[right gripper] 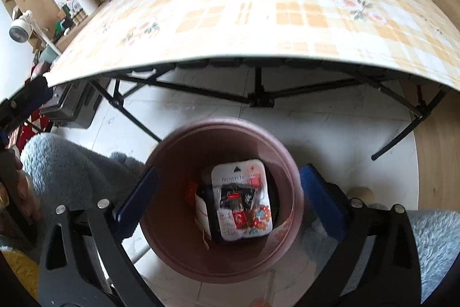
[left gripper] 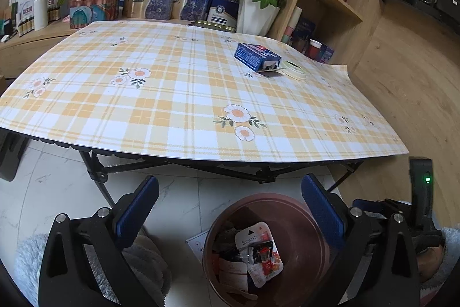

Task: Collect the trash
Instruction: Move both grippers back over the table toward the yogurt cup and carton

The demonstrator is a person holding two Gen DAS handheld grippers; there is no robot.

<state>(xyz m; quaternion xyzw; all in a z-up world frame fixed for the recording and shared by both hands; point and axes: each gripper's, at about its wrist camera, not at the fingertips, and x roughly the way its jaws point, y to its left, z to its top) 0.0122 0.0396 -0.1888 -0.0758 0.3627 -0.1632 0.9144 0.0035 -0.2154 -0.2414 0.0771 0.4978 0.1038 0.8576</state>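
Lying in the bin (right gripper: 221,258), the packet (right gripper: 241,200) sits below the open right tool (right gripper: 227,192).

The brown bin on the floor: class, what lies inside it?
Inside the bin, a white packet printed with flowers lies on top, over dark wrappers and a cream card. It covers whatever lies beneath.

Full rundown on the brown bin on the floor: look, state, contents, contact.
The brown bin is round, with smooth, plastic-looking walls and a flared rim. It stands upright and lidless on the pale tiled floor, just in front of the folding table. Inside, a white blister pack lies printed side up over darker wrappers and paper scraps. The open right tool hangs above it; nothing visibly touches the rim.
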